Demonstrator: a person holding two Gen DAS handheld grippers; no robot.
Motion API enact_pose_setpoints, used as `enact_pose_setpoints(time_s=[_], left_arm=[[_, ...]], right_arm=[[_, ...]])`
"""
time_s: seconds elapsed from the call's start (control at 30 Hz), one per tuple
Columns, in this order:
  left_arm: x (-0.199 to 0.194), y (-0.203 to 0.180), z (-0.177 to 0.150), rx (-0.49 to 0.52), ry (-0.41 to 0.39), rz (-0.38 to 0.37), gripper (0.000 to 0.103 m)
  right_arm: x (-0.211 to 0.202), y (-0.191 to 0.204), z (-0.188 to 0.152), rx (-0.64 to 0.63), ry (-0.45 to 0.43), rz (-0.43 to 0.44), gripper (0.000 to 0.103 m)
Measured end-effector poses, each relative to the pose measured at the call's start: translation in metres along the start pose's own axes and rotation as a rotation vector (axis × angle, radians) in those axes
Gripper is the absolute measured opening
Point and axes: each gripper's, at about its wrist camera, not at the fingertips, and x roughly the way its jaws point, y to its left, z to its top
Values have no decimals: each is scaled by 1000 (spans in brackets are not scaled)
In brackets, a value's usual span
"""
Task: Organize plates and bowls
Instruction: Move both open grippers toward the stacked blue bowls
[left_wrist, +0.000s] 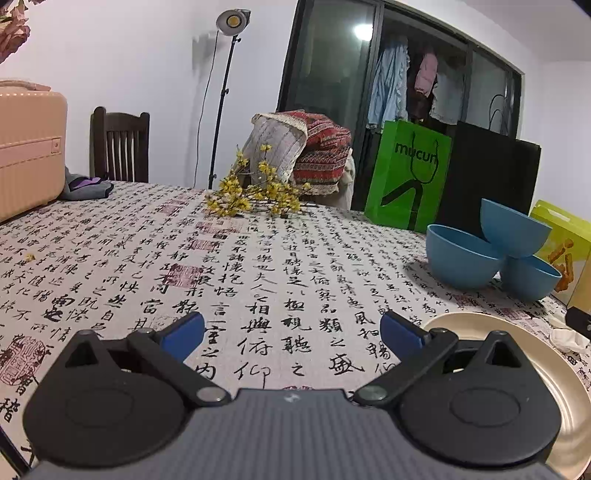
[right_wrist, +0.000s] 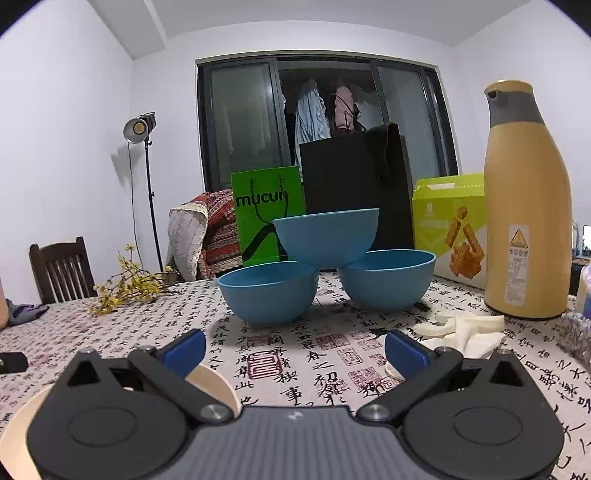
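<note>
Top bowl (right_wrist: 327, 236) at frame centre looks light, stiff, slick plastic, perched on two others; grab its rim. Left gripper (left_wrist: 291, 332) & right gripper (right_wrist: 295, 349): fingers apart, holding nothing.

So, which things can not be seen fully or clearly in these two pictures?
- Cream plate: left wrist view, partly behind the left gripper and cut by the frame edge; right wrist view, mostly under the right gripper.
- Flask label: right wrist view, print too small to read.
- Top blue bowl: both views, its base contact with the two lower bowls is hidden by their rims.
</note>
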Motion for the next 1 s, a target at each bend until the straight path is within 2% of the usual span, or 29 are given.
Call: enact_pose_setpoints(time_s=[0.3,0.53,0.8,1.0], left_arm=[[1,-2,-1,16,5,1,103],[-10,-4,11,-17,49,-77,103],[-31,-30,58,5,53,-191,103],[-22,-66,96,17,76,-264,103]], right_arm=[[-7,0,-1,7,-45,-51,103],[-1,-15,3,73,8,13,103],[-12,-41,41,52,-7,45,103],[-7,-62,77,52,-24,54,103]])
